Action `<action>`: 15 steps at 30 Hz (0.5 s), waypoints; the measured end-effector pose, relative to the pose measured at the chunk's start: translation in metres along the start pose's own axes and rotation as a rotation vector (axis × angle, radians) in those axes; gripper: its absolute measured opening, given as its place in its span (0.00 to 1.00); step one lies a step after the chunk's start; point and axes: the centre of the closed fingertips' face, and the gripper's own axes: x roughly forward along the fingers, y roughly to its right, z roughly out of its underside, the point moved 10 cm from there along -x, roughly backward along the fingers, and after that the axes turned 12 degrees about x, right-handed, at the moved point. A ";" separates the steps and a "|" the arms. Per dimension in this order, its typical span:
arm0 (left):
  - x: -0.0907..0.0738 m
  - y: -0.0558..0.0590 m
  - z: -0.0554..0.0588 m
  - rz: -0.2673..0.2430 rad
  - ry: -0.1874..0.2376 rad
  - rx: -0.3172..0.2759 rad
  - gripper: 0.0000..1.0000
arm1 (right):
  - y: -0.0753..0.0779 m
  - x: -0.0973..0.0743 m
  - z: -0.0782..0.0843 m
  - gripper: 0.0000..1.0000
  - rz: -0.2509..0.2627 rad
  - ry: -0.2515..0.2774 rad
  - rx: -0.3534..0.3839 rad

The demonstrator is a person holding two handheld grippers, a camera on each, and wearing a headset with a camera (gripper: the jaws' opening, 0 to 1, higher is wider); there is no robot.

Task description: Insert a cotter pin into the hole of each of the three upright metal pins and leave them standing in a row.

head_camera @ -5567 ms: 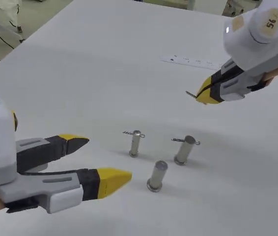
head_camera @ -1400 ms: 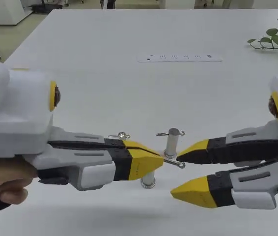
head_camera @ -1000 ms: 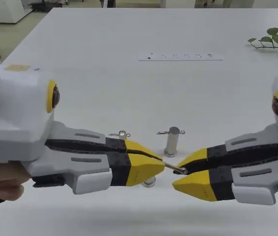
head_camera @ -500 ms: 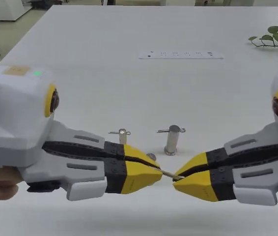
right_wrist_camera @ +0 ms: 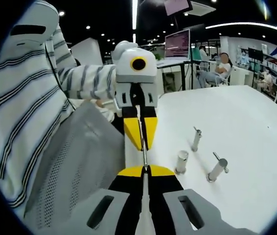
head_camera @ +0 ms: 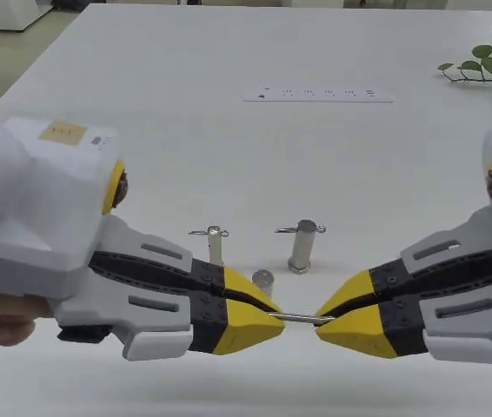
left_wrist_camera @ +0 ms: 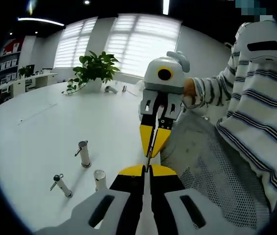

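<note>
Here, the left gripper and right gripper meet tip to tip, both pinching one cotter pin whose long axis runs left–right; the bare metal pin stands just beyond it — nearer the left gripper.

three metal pins, three cotter pins

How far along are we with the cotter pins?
Done: the far-left pin and far-right pin each stand with a cotter pin through the top. In hand: the left gripper and right gripper are both shut on the third cotter pin, held between their tips. Left: the bare pin, standing nearer than those two, needs it inserted, then probably lining up.
</note>
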 end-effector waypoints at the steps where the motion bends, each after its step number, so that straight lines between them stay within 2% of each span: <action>1: 0.000 -0.001 0.000 -0.006 0.000 0.001 0.02 | 0.002 0.000 0.000 0.03 0.005 0.000 0.001; 4: 0.000 -0.003 0.001 -0.022 -0.001 0.021 0.02 | 0.003 0.000 -0.001 0.03 0.010 -0.009 -0.001; 7: 0.000 -0.007 0.005 -0.064 -0.005 0.074 0.05 | 0.007 0.000 -0.001 0.03 0.030 -0.031 -0.006; 10: -0.001 -0.014 0.008 -0.123 0.013 0.076 0.17 | 0.014 0.000 0.000 0.03 0.058 -0.057 -0.001; 12: -0.002 -0.018 0.012 -0.166 0.024 0.049 0.27 | 0.019 0.000 0.003 0.03 0.081 -0.082 0.009; 15: -0.003 -0.024 0.019 -0.216 0.003 0.062 0.34 | 0.026 0.000 0.005 0.03 0.111 -0.118 0.021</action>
